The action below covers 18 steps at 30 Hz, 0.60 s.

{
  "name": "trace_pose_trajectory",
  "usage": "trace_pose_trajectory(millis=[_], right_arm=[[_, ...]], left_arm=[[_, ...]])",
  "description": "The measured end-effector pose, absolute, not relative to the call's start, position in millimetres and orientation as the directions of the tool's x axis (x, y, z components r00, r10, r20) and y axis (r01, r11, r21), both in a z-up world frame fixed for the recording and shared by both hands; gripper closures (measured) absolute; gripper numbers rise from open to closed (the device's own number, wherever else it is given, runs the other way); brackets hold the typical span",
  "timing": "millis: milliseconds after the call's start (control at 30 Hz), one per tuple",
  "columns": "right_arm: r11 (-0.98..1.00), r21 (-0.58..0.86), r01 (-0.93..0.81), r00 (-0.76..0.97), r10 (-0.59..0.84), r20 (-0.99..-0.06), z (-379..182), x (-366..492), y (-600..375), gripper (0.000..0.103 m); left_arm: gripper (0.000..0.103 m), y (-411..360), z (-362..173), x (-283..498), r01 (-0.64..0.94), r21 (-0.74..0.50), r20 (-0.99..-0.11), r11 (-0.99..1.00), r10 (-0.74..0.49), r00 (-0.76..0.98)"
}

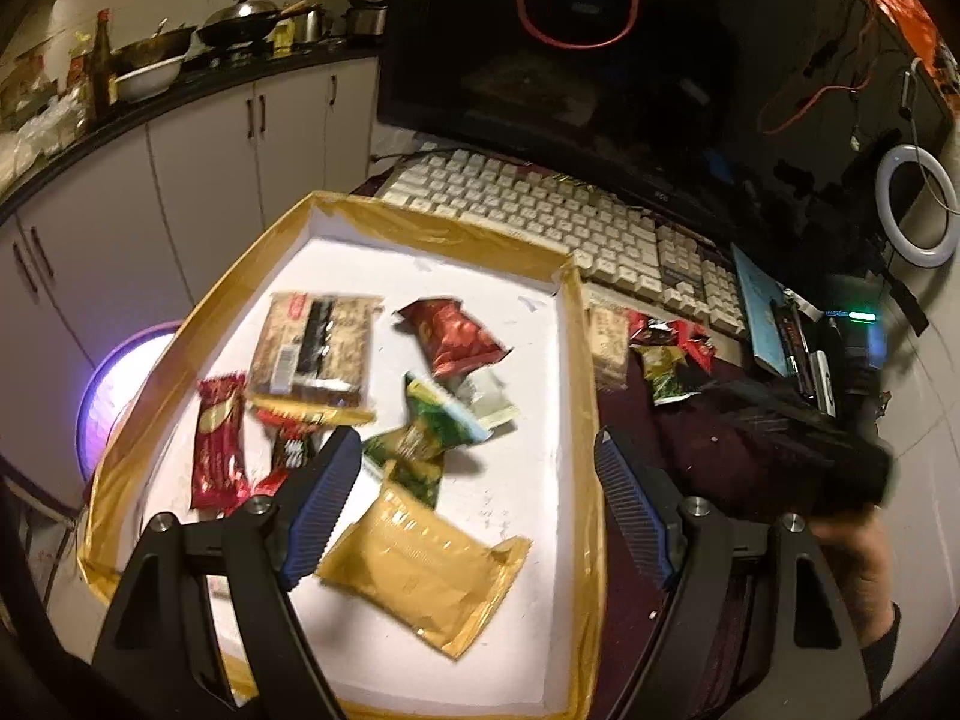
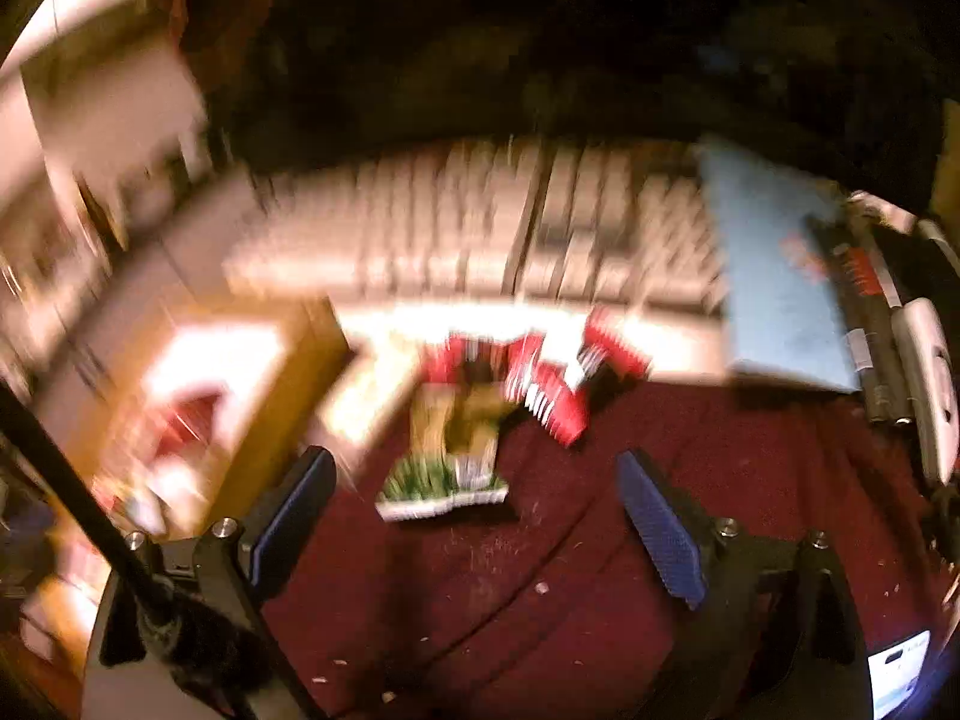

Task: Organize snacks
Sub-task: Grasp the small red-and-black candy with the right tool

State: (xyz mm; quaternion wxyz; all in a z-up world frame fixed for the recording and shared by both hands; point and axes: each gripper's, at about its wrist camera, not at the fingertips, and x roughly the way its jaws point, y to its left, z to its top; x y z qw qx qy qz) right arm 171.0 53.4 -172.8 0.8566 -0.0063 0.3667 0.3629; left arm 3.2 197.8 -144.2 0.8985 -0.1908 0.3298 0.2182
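A few small red and green snack packets (image 2: 480, 414) lie on the dark red cloth (image 2: 690, 528) in the middle of the blurry right view. The right gripper (image 2: 474, 516) is spread wide with nothing between its fingers. It could miss or bump them.

The shallow white tray with yellow tape edges (image 1: 576, 360) holds a yellow packet (image 1: 420, 576), a red bag (image 1: 456, 336) and more. The left gripper (image 1: 480, 498) hangs above it, spread wide and empty.
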Motion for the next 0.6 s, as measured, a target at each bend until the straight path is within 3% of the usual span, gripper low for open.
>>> trace_pose_trajectory(millis=[167,233,400,600], right_arm=[[0.722,0.382,-0.577,0.408,0.660,-0.631,-155,206,30,0.009],[0.730,0.387,-0.563,0.383,0.645,-0.661,-159,219,35,0.018],[0.761,0.486,-0.429,0.286,0.625,-0.727,-187,249,42,0.052],[0.845,0.420,-0.331,0.378,0.526,-0.762,-195,264,60,0.063]], left_arm=[[0.022,196,-137,35,-0.438,-0.225,-0.681,0.870,0.181,0.709],[0.022,195,-134,49,-0.432,-0.196,-0.681,0.880,0.195,0.706],[0.022,197,-134,65,-0.409,-0.206,-0.698,0.889,0.159,0.698],[0.022,188,-130,67,-0.398,-0.196,-0.691,0.896,0.162,0.704]])
